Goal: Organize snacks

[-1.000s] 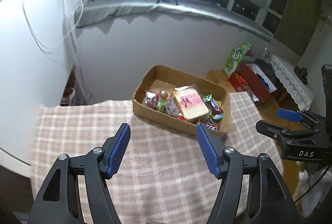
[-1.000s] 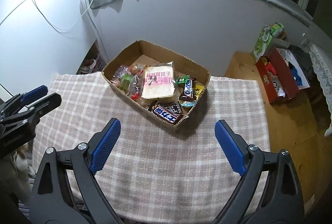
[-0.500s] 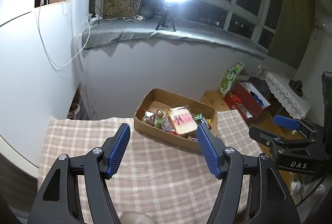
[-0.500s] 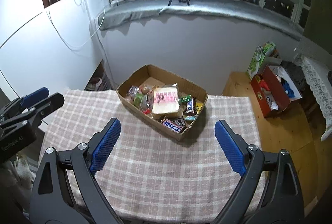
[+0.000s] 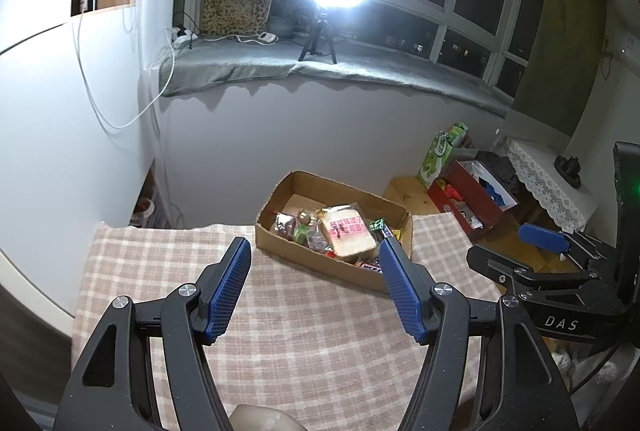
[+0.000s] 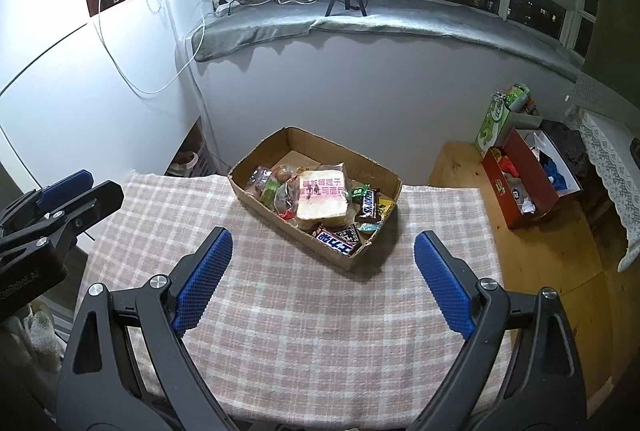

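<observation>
Snickers bars (image 6: 369, 204) and a pink-lettered bread pack (image 6: 323, 196) lie in the box (image 6: 264, 207); left gripper (image 5: 315, 253) and right gripper (image 6: 322, 246) both gape wide, holding nothing

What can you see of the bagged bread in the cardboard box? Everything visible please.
The bagged bread is a thick pale slice in clear, crinkly plastic with a pink label panel of printed characters. It lies flat, label up, on top of the other snacks near the middle of the cardboard box, above their level. A Snickers bar sits at its right edge, small wrapped sweets at its left. Neither gripper touches it; both are open and well short of the box. The bag looks closed and intact.
</observation>
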The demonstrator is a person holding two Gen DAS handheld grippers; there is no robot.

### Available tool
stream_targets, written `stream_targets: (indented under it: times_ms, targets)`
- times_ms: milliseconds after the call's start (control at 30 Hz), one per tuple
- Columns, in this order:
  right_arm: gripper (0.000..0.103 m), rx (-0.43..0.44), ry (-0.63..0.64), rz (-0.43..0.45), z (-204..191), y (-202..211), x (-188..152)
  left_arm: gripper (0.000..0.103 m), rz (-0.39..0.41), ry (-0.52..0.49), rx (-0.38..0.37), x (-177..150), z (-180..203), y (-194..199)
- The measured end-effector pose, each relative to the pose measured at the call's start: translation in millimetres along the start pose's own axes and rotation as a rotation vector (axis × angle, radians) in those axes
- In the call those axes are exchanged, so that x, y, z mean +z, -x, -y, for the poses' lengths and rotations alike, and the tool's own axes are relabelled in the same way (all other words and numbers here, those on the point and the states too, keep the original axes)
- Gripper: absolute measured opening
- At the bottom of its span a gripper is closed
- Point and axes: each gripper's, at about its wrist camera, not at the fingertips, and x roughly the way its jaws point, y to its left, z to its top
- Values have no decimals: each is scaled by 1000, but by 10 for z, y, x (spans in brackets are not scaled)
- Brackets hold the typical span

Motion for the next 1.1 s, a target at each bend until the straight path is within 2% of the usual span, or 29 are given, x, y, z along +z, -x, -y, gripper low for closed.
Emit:
stream_targets:
  times_ms: [1100]
  targets:
    - [95,-24,-11,-1,57,99,-129,66,-19,14,-3,-20,76,41]
